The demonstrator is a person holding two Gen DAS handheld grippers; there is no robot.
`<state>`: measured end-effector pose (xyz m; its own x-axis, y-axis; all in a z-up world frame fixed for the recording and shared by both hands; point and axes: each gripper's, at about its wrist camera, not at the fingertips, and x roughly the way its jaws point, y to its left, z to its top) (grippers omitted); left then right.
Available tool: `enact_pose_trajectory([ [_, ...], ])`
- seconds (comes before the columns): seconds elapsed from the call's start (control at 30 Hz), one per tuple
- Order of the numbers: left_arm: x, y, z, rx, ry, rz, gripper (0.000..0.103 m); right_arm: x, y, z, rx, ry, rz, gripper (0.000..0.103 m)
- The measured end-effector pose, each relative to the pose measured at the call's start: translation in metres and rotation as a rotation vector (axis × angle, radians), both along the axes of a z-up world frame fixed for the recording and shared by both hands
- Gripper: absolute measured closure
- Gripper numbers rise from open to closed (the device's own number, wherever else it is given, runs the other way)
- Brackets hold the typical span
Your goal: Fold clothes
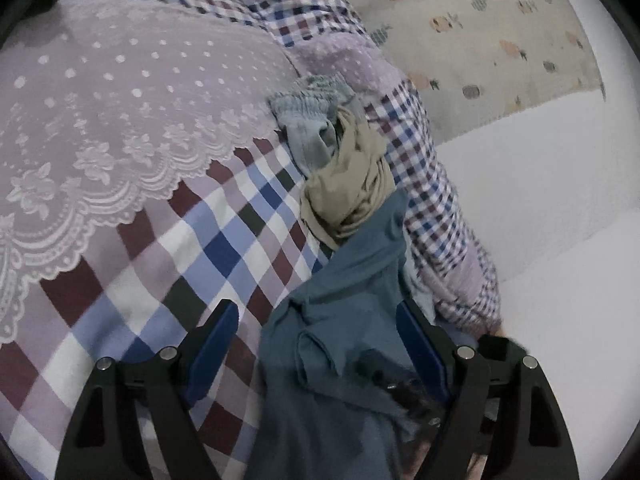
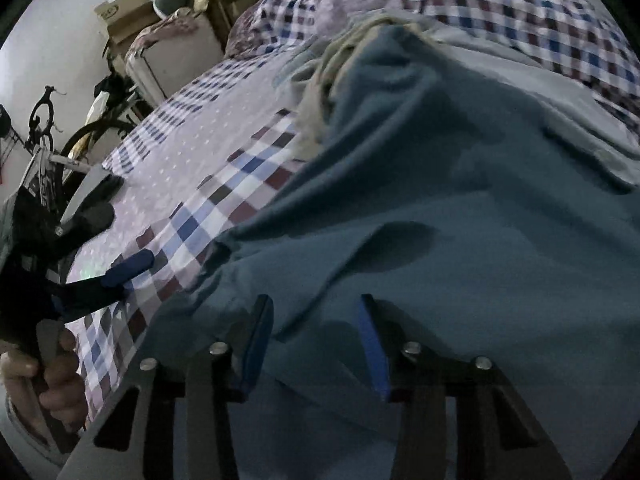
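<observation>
Bedspread: a checked bedspread (image 1: 224,248) with a lilac lace overlay (image 1: 120,120) carries all the garments; its left and middle areas lie bare of clothing.
Left gripper: the left gripper (image 1: 318,328) stands with jaws spread wide, blue pads either side of a rumpled fold of the teal garment (image 1: 348,280). Nothing is pinched between them as far as the view shows. In the right wrist view the same tool (image 2: 120,272) appears at the left, held by a person's hand (image 2: 44,376), fingers apart over the bare check.
Teal garment: spread loosely toward the near edge of the bedspread, creased and unsquared (image 2: 440,200). No clean fold line is visible.
Khaki garment: a bunched khaki piece (image 1: 348,188) lies touching the far end of the teal one, unfolded.
Grey garment: a crumpled grey item with an elastic band (image 1: 308,120) lies just beyond the khaki, toward the right edge of the bedspread, unfolded.
Right gripper: the right gripper (image 2: 316,340) hangs over the teal cloth, jaws parted, gripping nothing.
Progress: judged early; no folded item or finished stack is in view, and all three garments remain to be done.
Next need: judged to be flattening the teal garment before its first fold.
</observation>
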<state>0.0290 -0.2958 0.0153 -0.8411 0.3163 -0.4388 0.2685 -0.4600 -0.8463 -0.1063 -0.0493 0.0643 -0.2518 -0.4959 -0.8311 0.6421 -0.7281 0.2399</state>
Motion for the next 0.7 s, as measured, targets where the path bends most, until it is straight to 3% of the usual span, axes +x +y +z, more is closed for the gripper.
enact_pose_trajectory([
  [0.07, 0.002, -0.003, 0.0, 0.018, 0.005, 0.001, 0.019, -0.001, -0.008, -0.009, 0.02, -0.017, -0.01, 0.057],
  [0.1, 0.003, -0.005, 0.001, 0.023, 0.009, 0.001, 0.019, -0.004, -0.013, -0.011, 0.017, -0.024, -0.012, 0.061],
  [0.13, 0.004, -0.006, 0.001, 0.027, 0.012, 0.002, 0.019, -0.006, -0.017, -0.011, 0.013, -0.031, -0.013, 0.081],
  [0.2, 0.005, -0.008, 0.002, 0.037, 0.019, 0.001, 0.019, -0.016, -0.024, -0.006, -0.008, -0.044, -0.03, 0.099],
  [0.37, 0.011, -0.017, 0.005, 0.062, 0.043, 0.013, 0.019, -0.064, -0.034, 0.018, -0.131, -0.131, -0.16, 0.095],
  [0.43, 0.013, -0.021, 0.006, 0.066, 0.044, 0.017, 0.019, -0.081, -0.042, 0.019, -0.107, -0.166, -0.202, 0.079],
  [0.53, 0.016, -0.025, 0.006, 0.069, 0.045, 0.021, 0.019, -0.085, -0.054, 0.025, -0.012, -0.09, -0.208, 0.06],
  [0.7, 0.02, -0.032, 0.005, 0.086, 0.044, 0.023, 0.019, -0.075, -0.049, 0.04, -0.025, -0.014, -0.198, 0.057],
])
